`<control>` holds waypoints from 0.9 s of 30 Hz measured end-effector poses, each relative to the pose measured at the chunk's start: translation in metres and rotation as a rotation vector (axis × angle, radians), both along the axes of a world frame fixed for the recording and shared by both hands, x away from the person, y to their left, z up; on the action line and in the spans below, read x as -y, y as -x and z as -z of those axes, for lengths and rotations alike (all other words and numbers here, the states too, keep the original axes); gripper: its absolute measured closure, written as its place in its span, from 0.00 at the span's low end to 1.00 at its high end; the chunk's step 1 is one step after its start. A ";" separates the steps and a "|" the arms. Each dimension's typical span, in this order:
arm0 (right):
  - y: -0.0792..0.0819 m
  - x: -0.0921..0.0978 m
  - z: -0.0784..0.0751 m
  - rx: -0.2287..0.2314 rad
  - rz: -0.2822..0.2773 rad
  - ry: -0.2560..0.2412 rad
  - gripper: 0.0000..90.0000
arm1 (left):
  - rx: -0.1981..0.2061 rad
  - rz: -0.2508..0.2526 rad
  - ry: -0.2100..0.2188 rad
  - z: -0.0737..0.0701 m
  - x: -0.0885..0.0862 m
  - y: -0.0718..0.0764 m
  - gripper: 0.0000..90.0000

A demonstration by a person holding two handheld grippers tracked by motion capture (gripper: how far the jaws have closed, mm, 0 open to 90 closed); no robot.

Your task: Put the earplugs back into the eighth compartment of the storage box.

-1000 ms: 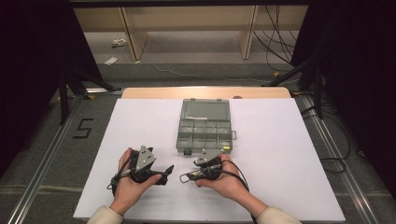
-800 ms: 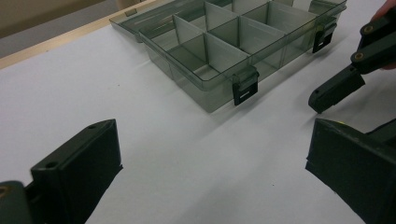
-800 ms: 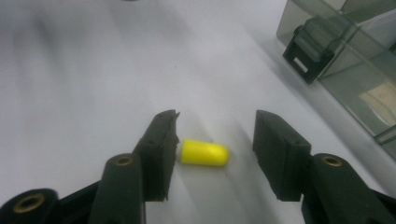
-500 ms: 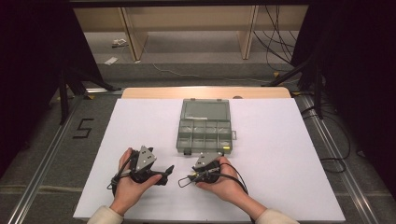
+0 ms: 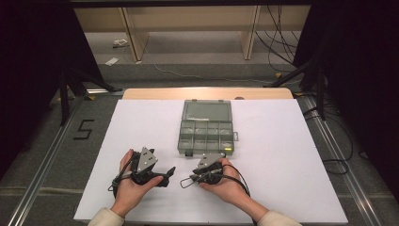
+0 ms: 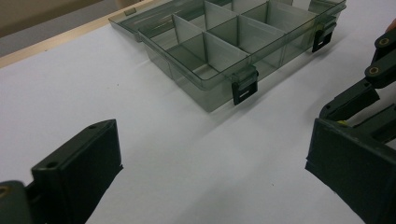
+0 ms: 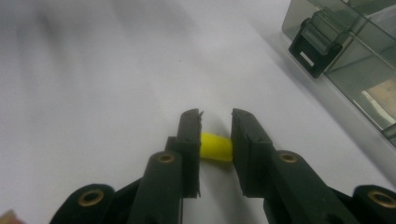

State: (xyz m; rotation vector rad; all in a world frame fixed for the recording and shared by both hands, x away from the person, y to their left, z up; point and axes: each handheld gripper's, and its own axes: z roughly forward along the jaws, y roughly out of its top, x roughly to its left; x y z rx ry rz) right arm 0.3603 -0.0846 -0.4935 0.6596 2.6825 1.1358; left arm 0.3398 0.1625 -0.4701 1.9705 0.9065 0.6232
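Two grippers sit low on the white table (image 5: 291, 155) near you: your right gripper (image 7: 215, 122) pinches a small yellow piece (image 7: 216, 147) between narrow jaws, just short of the open compartment box (image 5: 206, 134), while your left gripper (image 6: 210, 158) rests beside it with jaws spread wide.

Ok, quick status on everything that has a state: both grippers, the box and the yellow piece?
left gripper: jaws wide open, holding nothing.
right gripper: jaws shut on the yellow piece.
yellow piece: clamped between the jaws.
compartment box: lid open and lying flat, compartments look empty.
latches: undone.
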 end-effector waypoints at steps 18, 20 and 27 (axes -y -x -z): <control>-0.003 0.005 -0.009 -0.001 0.022 -0.026 0.86 | -0.002 -0.003 0.000 0.001 -0.001 -0.001 0.03; -0.003 0.006 -0.010 -0.002 0.024 -0.029 0.87 | 0.001 -0.005 0.000 0.000 -0.002 -0.001 0.03; -0.004 0.008 -0.014 0.003 0.033 -0.040 0.87 | 0.001 -0.005 0.002 0.001 -0.001 -0.001 0.03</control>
